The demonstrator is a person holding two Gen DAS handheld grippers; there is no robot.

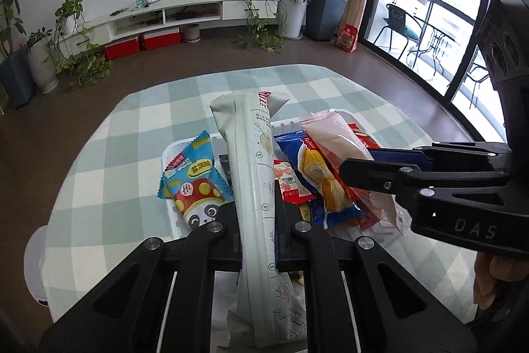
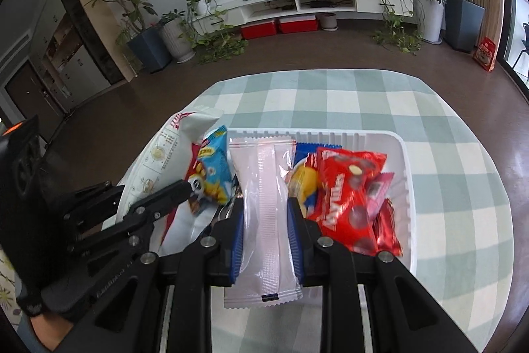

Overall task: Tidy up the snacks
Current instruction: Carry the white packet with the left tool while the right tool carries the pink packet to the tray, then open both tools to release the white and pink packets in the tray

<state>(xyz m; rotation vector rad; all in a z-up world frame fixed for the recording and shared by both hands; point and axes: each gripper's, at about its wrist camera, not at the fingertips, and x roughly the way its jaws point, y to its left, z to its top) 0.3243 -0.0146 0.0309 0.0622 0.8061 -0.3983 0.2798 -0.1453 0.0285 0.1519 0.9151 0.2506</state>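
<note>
A white tray (image 1: 172, 151) (image 2: 407, 174) of snacks stands on the green-and-white checked table (image 1: 139, 134) (image 2: 446, 187). My left gripper (image 1: 256, 214) (image 2: 158, 187) is shut on a long grey-white packet (image 1: 254, 181) (image 2: 165, 154), which hangs over the tray's left part. To its right, my right gripper (image 2: 266, 220) (image 1: 357, 159) is shut on a pale pink packet (image 2: 264, 204) (image 1: 334, 138) between blue pads, above the tray's middle. In the tray lie a blue panda packet (image 1: 195, 184) (image 2: 213, 174), a blue-and-yellow packet (image 1: 317, 177) (image 2: 302, 181) and a red packet (image 2: 347, 200).
A white round object (image 1: 36, 267) stands by the table's left edge. Brown floor surrounds the table. Far off are potted plants (image 2: 172, 32), a low white TV stand (image 1: 185, 12) and a red bag (image 2: 485, 53) on the floor.
</note>
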